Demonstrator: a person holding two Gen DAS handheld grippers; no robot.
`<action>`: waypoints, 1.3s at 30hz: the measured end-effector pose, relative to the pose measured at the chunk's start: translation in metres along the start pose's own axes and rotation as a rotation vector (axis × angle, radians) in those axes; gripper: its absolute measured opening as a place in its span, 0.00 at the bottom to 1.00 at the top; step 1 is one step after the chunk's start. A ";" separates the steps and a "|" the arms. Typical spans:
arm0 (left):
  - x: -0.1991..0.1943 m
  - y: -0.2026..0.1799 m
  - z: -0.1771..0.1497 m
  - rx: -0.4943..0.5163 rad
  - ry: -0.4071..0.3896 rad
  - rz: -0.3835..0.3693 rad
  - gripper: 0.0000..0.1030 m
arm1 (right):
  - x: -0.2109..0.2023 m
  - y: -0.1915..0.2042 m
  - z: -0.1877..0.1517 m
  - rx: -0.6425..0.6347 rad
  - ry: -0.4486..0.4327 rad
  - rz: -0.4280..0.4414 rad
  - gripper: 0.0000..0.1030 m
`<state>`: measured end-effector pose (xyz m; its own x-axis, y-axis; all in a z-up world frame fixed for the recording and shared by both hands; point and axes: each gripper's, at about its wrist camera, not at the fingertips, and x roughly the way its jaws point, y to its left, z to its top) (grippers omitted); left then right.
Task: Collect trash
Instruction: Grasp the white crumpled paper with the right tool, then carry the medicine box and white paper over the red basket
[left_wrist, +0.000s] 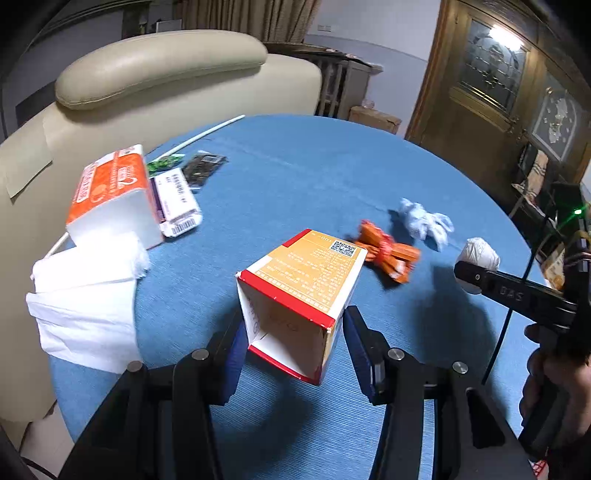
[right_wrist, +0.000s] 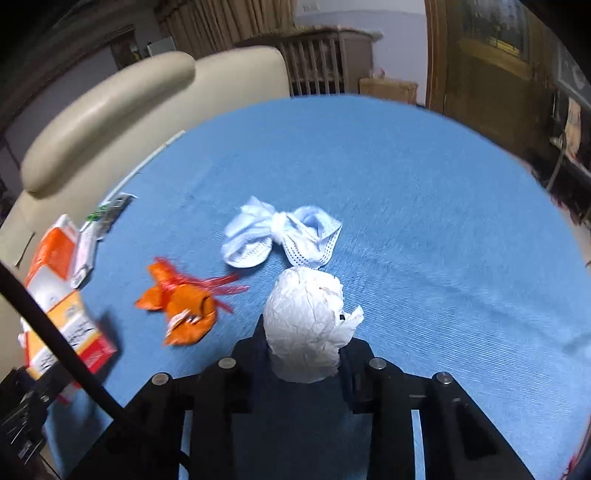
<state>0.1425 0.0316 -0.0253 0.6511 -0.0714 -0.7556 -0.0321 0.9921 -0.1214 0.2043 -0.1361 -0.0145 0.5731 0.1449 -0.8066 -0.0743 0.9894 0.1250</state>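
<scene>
Your left gripper (left_wrist: 295, 332) clamps an open-ended orange-and-red cardboard carton (left_wrist: 303, 291) between its blue pads, lifted above the blue tablecloth (left_wrist: 295, 166). Left of those jaws lies an orange-and-white tissue pack (left_wrist: 110, 195) with white tissues (left_wrist: 85, 295) spilling out. Beyond the jaws and rightward rest a crumpled orange plastic wrapper (left_wrist: 388, 254) and a knotted white mesh rag (left_wrist: 424, 221). Your right gripper (right_wrist: 306, 354) is closed on a crumpled white paper ball (right_wrist: 306, 321), which fills the gap between its fingers.
</scene>
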 end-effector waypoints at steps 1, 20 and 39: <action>-0.005 -0.006 -0.001 0.013 -0.009 -0.001 0.51 | -0.008 0.000 -0.004 0.003 -0.010 0.008 0.33; -0.082 -0.090 -0.054 0.182 -0.073 -0.099 0.51 | -0.163 -0.040 -0.124 0.124 -0.176 0.085 0.33; -0.109 -0.172 -0.078 0.342 -0.040 -0.207 0.51 | -0.243 -0.117 -0.192 0.263 -0.246 -0.020 0.33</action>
<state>0.0178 -0.1395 0.0276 0.6465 -0.2763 -0.7111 0.3529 0.9347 -0.0423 -0.0834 -0.2853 0.0561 0.7540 0.0865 -0.6512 0.1334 0.9505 0.2807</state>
